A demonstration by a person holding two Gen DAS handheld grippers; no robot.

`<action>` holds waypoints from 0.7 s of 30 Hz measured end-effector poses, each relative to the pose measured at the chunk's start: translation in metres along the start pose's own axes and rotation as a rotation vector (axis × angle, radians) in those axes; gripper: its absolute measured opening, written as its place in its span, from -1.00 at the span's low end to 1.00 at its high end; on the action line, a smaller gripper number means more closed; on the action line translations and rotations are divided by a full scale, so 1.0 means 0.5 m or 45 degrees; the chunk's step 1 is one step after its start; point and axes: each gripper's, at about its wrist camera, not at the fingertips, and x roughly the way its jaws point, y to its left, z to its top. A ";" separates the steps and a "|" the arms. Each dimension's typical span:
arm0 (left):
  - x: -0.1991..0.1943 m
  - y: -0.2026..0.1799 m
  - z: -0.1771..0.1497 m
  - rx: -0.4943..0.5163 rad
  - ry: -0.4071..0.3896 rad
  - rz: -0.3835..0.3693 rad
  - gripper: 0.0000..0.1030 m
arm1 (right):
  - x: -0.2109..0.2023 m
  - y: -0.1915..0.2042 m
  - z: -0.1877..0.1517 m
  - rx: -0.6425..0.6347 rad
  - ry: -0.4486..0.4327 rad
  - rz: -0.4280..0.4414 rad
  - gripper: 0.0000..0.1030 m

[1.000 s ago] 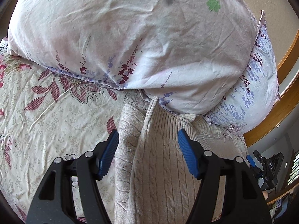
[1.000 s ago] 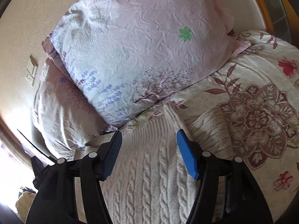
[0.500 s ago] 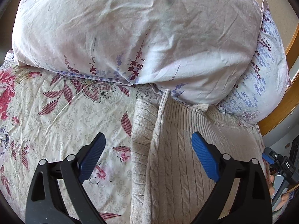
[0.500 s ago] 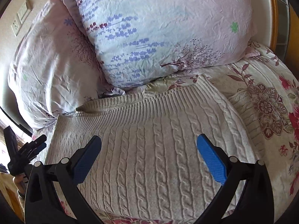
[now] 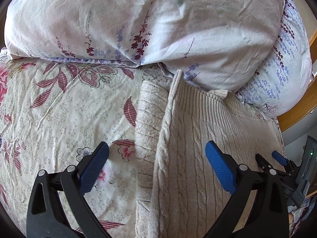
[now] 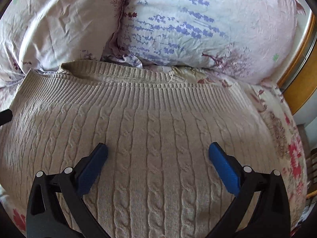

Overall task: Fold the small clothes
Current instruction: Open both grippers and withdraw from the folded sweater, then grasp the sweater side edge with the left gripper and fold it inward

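— How do the jaws of the left gripper (image 5: 156, 154) stand?

— Spread wide, having just been opening, and holding nothing. Its blue pads (image 5: 219, 168) hang on either side of the long folded edge of the beige cable-knit sweater (image 5: 198, 138), one over the knit, the other over the cream bedsheet with red flowers and leaves (image 5: 69, 115).

— And the right gripper (image 6: 158, 154)?

— Its jaws have just been opening too and gape as far apart, empty, both pads above the cable-knit front. Whether they touch the wool I cannot tell.

— Where does the sweater lie?

— Flat on the bed, near its head end, the ribbed band (image 6: 148, 91) running along just under the pillows, a folded-in panel (image 5: 146, 119) lying beside the long edge.

— What crowds it?

— Two crumpled white pillows with purple flower sprigs (image 6: 198, 25), leaning together; one overhangs a corner of the ribbing. A wooden bed frame (image 6: 297, 83) curves past the bed's right edge.
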 end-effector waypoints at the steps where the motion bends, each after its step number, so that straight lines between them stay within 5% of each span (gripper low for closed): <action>1: 0.001 -0.002 -0.001 0.004 -0.002 0.004 0.88 | 0.010 -0.017 0.001 0.062 0.023 0.066 0.97; 5: 0.001 -0.006 -0.003 0.031 -0.004 0.031 0.83 | 0.018 -0.027 -0.001 0.074 -0.019 0.088 0.97; 13: 0.011 -0.021 0.000 0.055 -0.019 0.061 0.40 | 0.018 -0.032 -0.006 0.074 -0.058 0.077 0.97; 16: 0.010 -0.020 0.001 0.055 -0.031 0.061 0.19 | 0.019 -0.032 -0.005 0.073 -0.059 0.075 0.97; 18: 0.012 -0.012 0.002 0.032 -0.024 -0.013 -0.24 | 0.015 -0.025 -0.007 0.071 -0.061 0.064 0.97; 21: 0.014 -0.001 0.003 -0.026 -0.029 -0.053 -0.36 | 0.015 -0.021 -0.008 0.064 -0.063 0.053 0.97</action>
